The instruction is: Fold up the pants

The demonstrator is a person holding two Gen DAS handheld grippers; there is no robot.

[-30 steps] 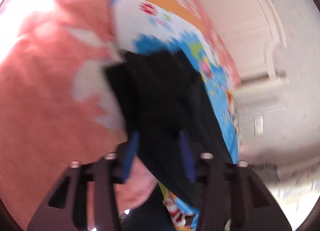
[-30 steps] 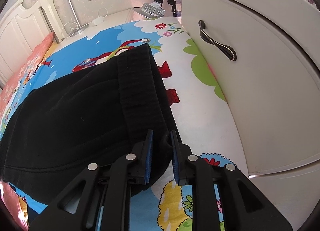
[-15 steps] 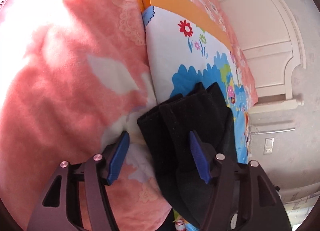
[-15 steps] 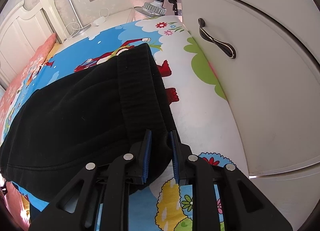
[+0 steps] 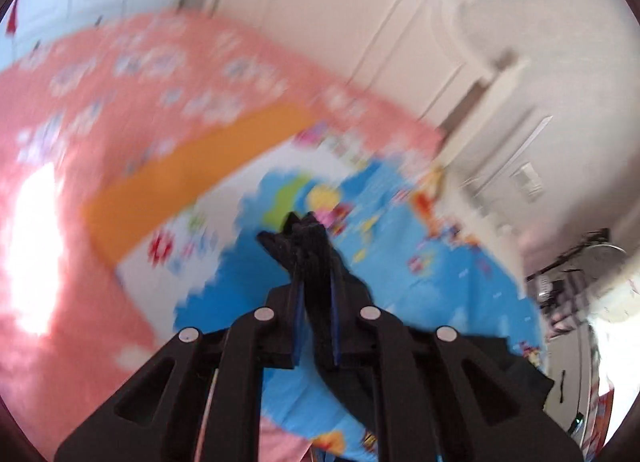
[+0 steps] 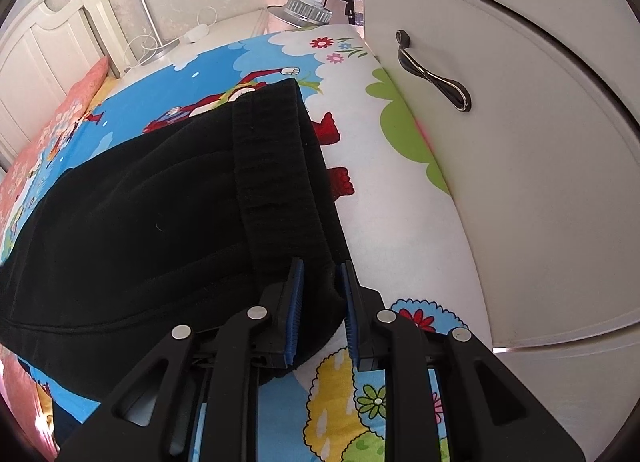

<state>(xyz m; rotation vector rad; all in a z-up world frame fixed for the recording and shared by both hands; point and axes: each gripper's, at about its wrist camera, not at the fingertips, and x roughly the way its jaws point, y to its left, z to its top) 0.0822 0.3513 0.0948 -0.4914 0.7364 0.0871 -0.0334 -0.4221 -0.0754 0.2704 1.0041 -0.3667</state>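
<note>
Your left gripper (image 5: 315,318) is clamped on a bunched end of the black pants (image 5: 308,246), held up over the bed (image 5: 440,262); that view is blurred. The rest of the pants lies spread on the bed's cartoon sheet (image 6: 384,198), with the waistband (image 6: 276,166) toward the white cabinet (image 6: 520,142). Your right gripper (image 6: 320,306) is closed on the waistband's near corner, just beside the cabinet and low against the bed.

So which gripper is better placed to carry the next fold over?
Left. The left gripper is clamped on the lifted leg end of the pants; the right gripper pins the waistband flat.
</note>
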